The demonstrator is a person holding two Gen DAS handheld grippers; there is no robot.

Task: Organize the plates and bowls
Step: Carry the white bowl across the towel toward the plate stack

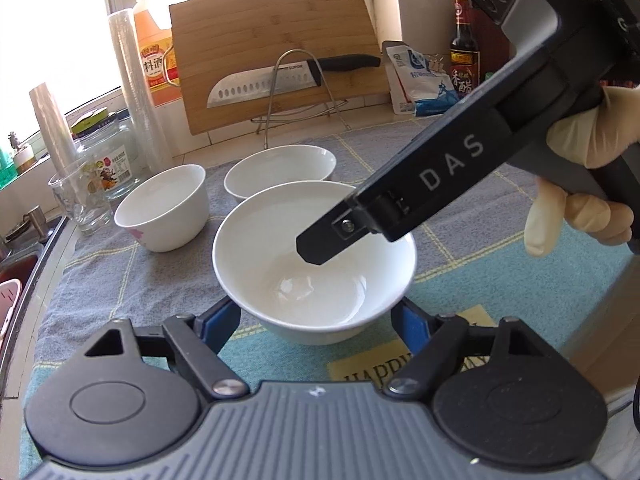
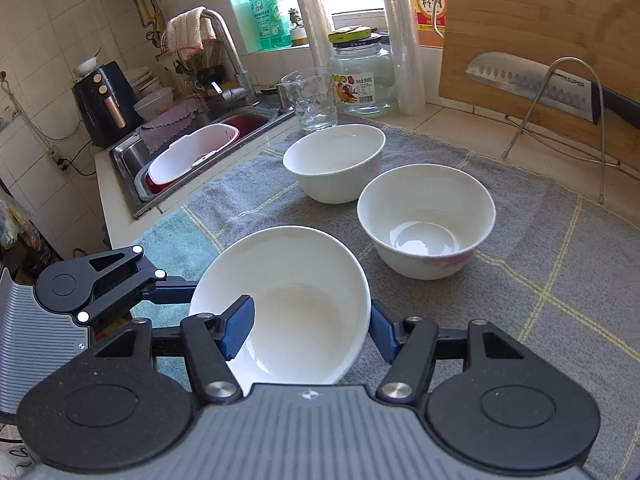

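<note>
From the right wrist, a sink [image 2: 132, 160] with a white basin lies far left, unseen from the left wrist. The plain white bowl [image 2: 288, 304] sits mouth-up, tilted, on the grey towel [image 2: 520, 240]. The left gripper [image 1: 316, 320] straddles it, pads at its sides; contact unclear. The right gripper [image 2: 312, 328] pinches its rim, one finger inside. Two bowls [image 2: 426, 220] stand beyond.
</note>
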